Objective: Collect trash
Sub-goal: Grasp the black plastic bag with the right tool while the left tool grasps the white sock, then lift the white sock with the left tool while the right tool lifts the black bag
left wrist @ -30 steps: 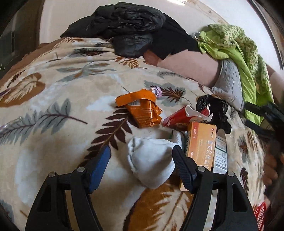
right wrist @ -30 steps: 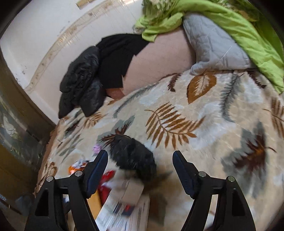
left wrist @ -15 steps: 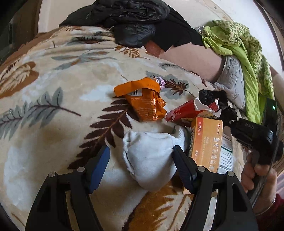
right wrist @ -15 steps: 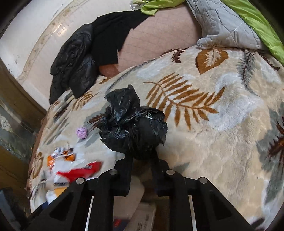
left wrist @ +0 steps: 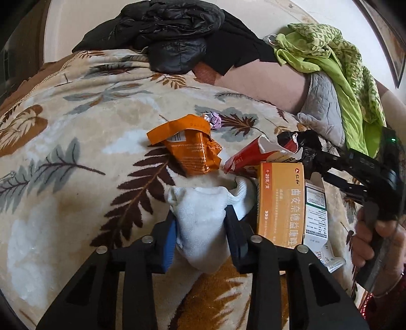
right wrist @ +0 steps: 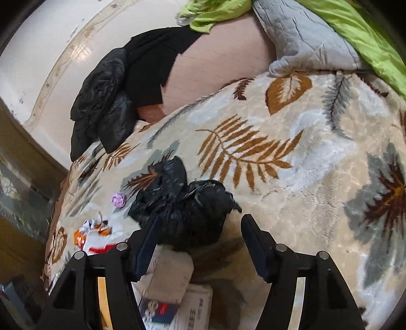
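Leaf-print plush blanket (left wrist: 76, 142) covers the bed. Left gripper (left wrist: 200, 228) just closed, pinching crumpled white tissue wad (left wrist: 200, 218); orange cardboard box (left wrist: 280, 200) just right, torn orange foil wrapper (left wrist: 192, 147) beyond. Right gripper (right wrist: 198, 236) just reopened, jaws spread around crumpled black plastic bag (right wrist: 185, 203), pads not pressing it.

A bedroom in a home: a plush leaf-patterned blanket (left wrist: 76, 142) covers a bed, with a black padded jacket (left wrist: 172, 28) heaped at twelve o'clock against a pale wall (left wrist: 76, 20). A green garment (left wrist: 330, 58) and a grey quilted pillow (left wrist: 322, 106) lie at two o'clock. Household litter sits mid-bed: an orange snack wrapper (left wrist: 192, 149) and a medicine box (left wrist: 281, 200).
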Demonstrator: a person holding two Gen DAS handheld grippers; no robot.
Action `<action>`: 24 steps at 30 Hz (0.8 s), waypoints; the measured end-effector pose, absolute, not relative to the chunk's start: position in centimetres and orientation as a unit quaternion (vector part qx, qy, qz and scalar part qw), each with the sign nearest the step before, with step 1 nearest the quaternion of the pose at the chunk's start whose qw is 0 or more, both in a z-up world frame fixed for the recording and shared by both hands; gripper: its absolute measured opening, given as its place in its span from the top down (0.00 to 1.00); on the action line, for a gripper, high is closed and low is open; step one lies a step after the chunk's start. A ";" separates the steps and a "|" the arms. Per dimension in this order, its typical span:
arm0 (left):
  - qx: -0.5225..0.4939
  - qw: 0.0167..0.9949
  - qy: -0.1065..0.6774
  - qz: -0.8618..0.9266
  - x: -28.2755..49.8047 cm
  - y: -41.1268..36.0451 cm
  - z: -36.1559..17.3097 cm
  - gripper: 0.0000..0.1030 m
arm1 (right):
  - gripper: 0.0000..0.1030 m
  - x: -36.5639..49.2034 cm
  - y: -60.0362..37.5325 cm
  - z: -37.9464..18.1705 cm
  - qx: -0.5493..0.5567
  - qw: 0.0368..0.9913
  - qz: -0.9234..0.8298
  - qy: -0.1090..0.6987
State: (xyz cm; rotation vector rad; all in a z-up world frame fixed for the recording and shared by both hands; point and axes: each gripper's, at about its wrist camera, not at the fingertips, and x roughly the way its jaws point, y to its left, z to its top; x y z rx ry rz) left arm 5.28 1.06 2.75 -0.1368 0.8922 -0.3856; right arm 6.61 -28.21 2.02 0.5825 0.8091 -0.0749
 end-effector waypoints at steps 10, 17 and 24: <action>-0.080 0.889 0.408 -0.191 4.8 1.7 4.0 0.72 | 0.78 6.4 -28.2 1.8 0.291 0.883 -0.038 0.366; -0.091 0.900 0.375 -0.201 3.1 1.9 5.9 0.72 | 0.78 0.6 -26.5 6.2 0.253 0.916 -0.053 0.306; -0.088 0.910 0.348 -0.206 0.3 2.5 7.3 0.72 | 0.78 -7.4 -24.2 8.9 0.238 0.933 -0.056 0.265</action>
